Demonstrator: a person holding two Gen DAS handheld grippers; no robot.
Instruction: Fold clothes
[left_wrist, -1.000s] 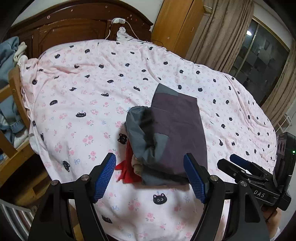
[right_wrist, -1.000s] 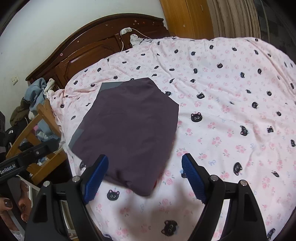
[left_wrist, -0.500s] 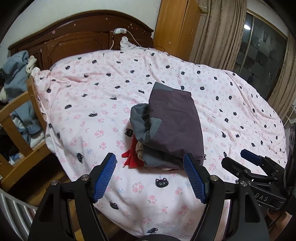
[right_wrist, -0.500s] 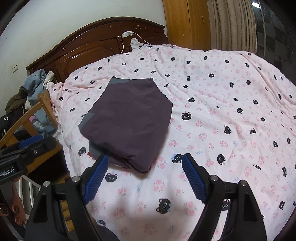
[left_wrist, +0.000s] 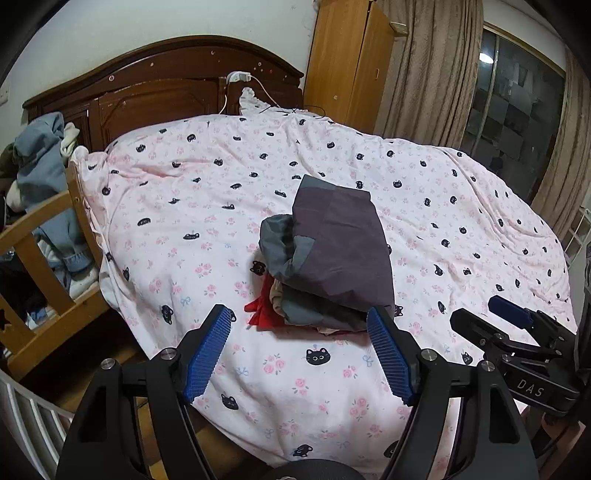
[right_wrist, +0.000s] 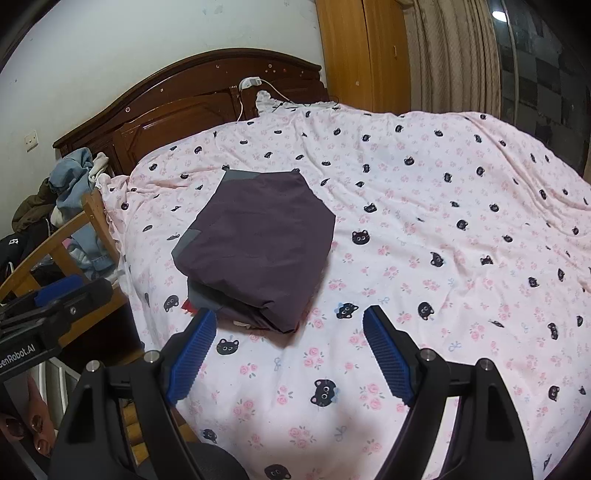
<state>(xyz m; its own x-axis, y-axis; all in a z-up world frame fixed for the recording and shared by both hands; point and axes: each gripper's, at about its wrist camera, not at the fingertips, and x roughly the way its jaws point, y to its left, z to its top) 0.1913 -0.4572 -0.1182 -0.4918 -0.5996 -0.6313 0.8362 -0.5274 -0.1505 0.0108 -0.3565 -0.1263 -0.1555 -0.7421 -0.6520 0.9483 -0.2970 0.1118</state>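
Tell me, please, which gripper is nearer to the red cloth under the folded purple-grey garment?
Left. The left gripper hangs open just short of the red cloth; the right gripper sits further along the pile, toward its opposite side.

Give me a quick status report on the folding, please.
Left gripper and right gripper open, empty. Purple garment folded, topping the stack on the bed. Nothing in the way.

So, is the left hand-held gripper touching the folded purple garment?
Apart. The left wrist view shows the left hand-held gripper open, with pink bedsheet visible between its fingertips and the folded purple garment.
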